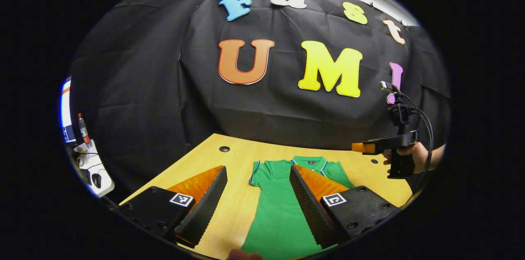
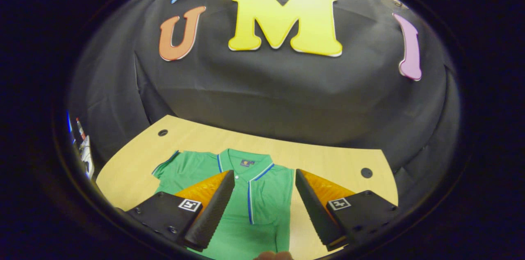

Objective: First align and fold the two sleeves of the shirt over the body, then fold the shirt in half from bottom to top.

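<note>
Your left gripper (image 1: 258, 200) hovers above the wooden surface (image 1: 233, 206) with its jaws spread wide, holding nothing. Your right gripper (image 2: 264, 206) hovers likewise, jaws spread and empty. The green shirt (image 2: 266, 215) lies flat on the surface, collar toward the booth wall. In the right gripper view, its left sleeve (image 2: 172, 167) sticks out, while the right edge runs straight.

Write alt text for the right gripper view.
A green polo shirt lies flat on a wooden table, collar toward the black cloth wall. The right gripper hovers open above it, one finger over the shirt's chest, the other over bare table beside it.
</note>
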The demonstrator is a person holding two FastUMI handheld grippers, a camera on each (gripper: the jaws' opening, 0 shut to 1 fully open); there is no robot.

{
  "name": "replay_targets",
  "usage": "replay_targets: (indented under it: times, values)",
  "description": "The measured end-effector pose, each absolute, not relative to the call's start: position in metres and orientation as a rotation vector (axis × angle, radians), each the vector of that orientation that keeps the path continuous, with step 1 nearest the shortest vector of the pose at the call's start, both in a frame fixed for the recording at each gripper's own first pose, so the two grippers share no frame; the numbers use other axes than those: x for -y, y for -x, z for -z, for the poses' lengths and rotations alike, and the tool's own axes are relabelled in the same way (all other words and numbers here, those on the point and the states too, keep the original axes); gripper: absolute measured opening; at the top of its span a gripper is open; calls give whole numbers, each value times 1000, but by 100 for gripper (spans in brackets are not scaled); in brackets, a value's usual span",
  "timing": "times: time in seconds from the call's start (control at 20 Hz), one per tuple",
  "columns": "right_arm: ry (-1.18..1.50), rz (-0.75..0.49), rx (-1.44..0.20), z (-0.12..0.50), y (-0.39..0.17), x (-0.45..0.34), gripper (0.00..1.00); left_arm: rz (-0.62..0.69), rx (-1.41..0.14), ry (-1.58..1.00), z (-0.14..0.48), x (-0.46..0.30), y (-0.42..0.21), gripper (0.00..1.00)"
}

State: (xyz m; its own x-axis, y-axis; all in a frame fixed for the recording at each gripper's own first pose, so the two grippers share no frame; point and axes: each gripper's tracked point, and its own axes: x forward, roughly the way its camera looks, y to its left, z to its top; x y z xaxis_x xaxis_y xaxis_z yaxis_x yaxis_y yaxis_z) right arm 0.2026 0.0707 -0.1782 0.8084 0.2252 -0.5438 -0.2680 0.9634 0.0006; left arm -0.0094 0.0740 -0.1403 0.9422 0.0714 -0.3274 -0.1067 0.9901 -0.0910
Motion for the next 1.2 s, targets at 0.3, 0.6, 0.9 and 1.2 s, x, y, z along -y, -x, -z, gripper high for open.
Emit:
replay_targets:
  times: [0.3, 0.6, 0.9, 1.2]
  values:
    - [82, -278, -488, 108, -104, -47, 93, -2, -330, 99, 146, -85, -5, 98]
    - [74, -212, -427, 70, -33, -16, 92, 132, -349, 105, 165, -78, -33, 98]
    - [17, -169, -461, 75, 5, -5, 95, 150, -453, 124, 218, -74, -72, 99]
    - [2, -128, -547, 100, 26, 8, 93, 164, -528, 76, 265, -85, -117, 98]
